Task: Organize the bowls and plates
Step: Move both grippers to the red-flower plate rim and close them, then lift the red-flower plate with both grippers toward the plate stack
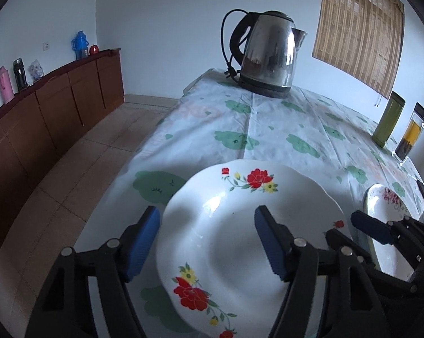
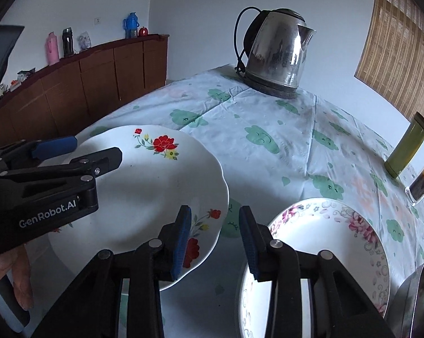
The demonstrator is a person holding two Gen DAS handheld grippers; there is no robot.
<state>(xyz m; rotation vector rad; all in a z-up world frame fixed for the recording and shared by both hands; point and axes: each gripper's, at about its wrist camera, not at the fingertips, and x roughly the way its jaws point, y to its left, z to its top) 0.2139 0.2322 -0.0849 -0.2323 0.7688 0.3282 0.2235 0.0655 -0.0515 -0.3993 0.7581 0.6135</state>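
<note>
A white plate with red flowers (image 1: 240,197) lies on the flowered tablecloth (image 1: 282,118). My left gripper (image 1: 207,239) stands open astride the plate's left rim: one blue pad is outside the rim, the other over the plate's well. The right wrist view shows this plate (image 2: 155,186) with the left gripper (image 2: 97,148) at its far left edge. My right gripper (image 2: 214,242) is open, its left pad over the plate's right rim and its right pad beside a pink-flowered plate (image 2: 338,239). Neither gripper's pads press on anything.
A steel kettle (image 1: 268,56) stands at the table's far end. A green flask (image 1: 388,118) and a clear tea bottle (image 1: 412,132) stand at the right edge. A metal bowl (image 2: 420,287) sits beside the pink-flowered plate. A wooden cabinet (image 1: 57,107) lines the left wall.
</note>
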